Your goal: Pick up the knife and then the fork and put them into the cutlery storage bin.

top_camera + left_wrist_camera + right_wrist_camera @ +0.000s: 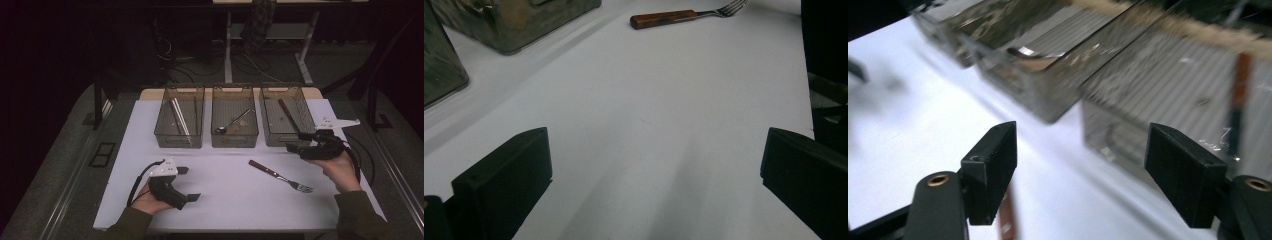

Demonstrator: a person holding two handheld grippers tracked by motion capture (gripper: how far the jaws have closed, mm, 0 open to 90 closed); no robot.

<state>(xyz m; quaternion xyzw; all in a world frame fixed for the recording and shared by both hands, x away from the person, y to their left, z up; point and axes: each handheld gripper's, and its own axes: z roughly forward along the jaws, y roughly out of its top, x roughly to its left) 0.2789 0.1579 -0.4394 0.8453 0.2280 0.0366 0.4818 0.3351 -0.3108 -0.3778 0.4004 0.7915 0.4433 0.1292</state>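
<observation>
The left gripper [189, 183] is resting on the white table [225, 195] at the near left, its jaws standing wide apart with nothing between them. Behind it, three smoky translucent plastic bins are sitting in a row: the left bin [179, 137] is holding what look like thin pale metal sticks, the middle bin [234, 138] a metal spoon [232, 124], and the right bin [278, 136] a wooden-handled utensil [289, 116] whose working end I cannot make out.

The fork [281, 176] is lying flat on the table in front of the bins, between the two grippers and nearer the right one, touching neither. Its reddish-brown handle [663, 19] is pointing toward the bins and its steel tines toward the person. It is probably light and rigid; the polished metal neck and tines are likely slippery and thin, so the thicker, flat-sided wooden handle looks like the better place to pinch, near its middle so it is not tipping.

The right gripper [295, 144] is hovering just in front of the right bin, its jaws spread and holding nothing.
</observation>
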